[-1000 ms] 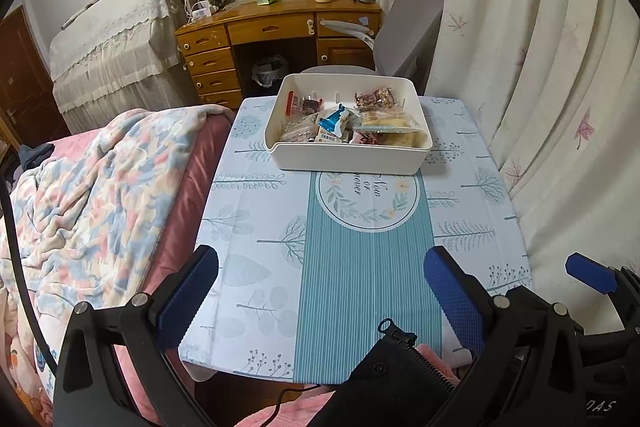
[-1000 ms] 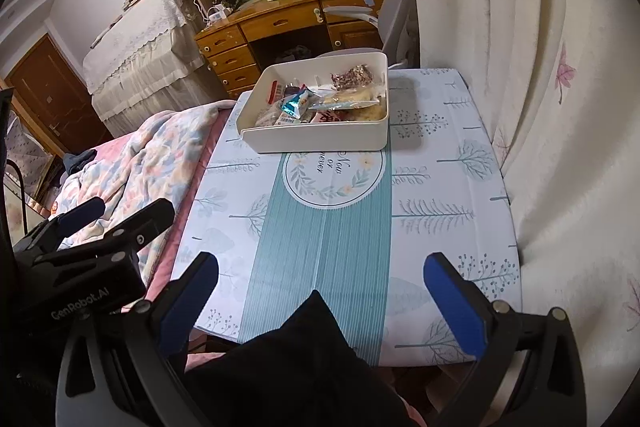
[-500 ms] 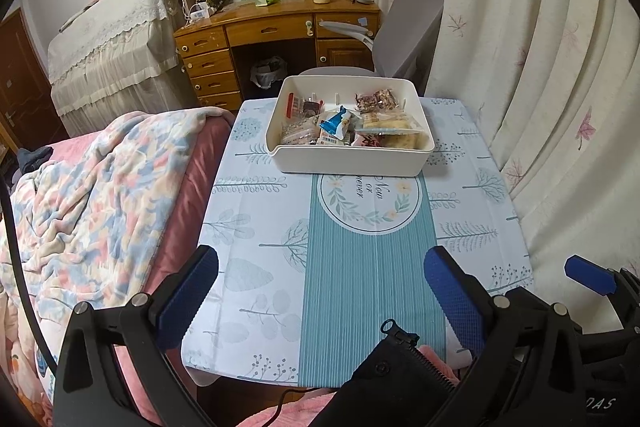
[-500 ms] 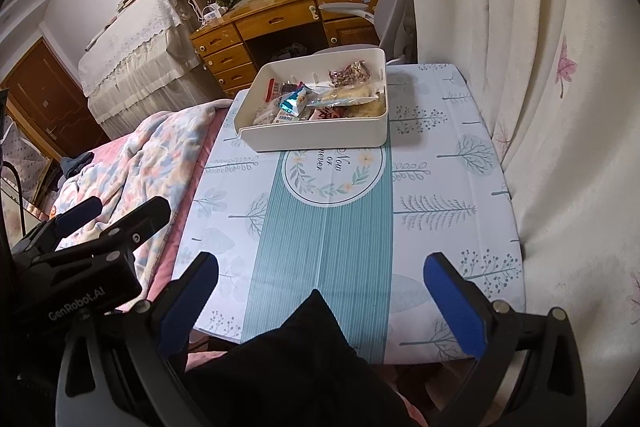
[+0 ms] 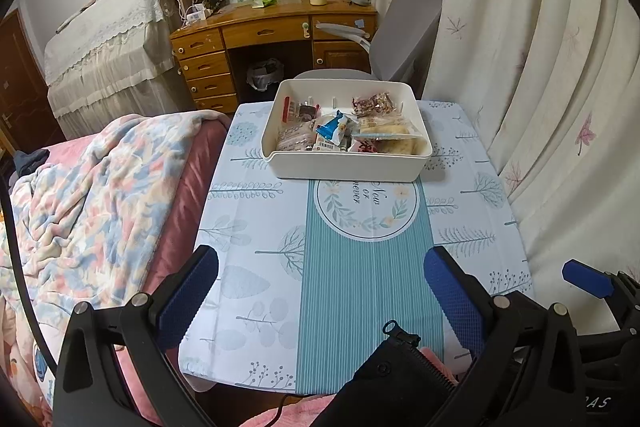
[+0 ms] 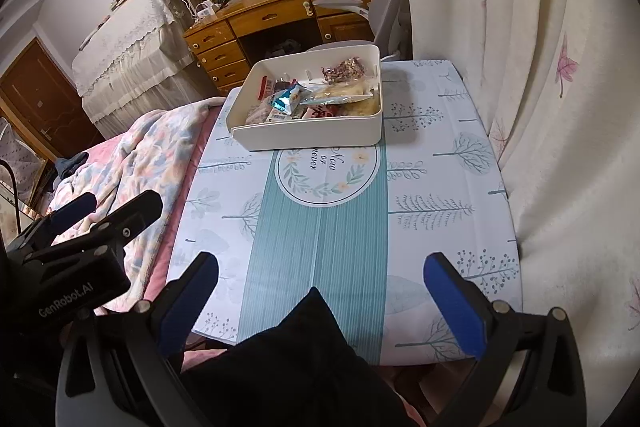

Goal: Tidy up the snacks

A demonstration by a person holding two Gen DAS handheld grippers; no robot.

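A white rectangular bin (image 5: 348, 167) (image 6: 312, 139) stands at the far end of a small table and holds several snack packets, among them a blue-and-white one (image 5: 334, 127) (image 6: 286, 99) and a clear bag of pale snacks (image 5: 394, 139) (image 6: 352, 93). My left gripper (image 5: 320, 295) is open and empty above the table's near edge. My right gripper (image 6: 320, 299) is open and empty, also above the near edge, to the right of the left one. Both are well short of the bin.
The table (image 5: 256, 235) (image 6: 440, 195) has a tree-print cloth with a teal stripe. A bed with a floral blanket (image 5: 88, 195) lies along its left. Curtains (image 5: 540, 67) hang on the right. A grey chair (image 5: 404, 35) and wooden desk (image 5: 272, 31) stand behind.
Both grippers have drawn back and risen slightly, so more of the table's near edge shows. Both stay open and empty. The bin has not moved.
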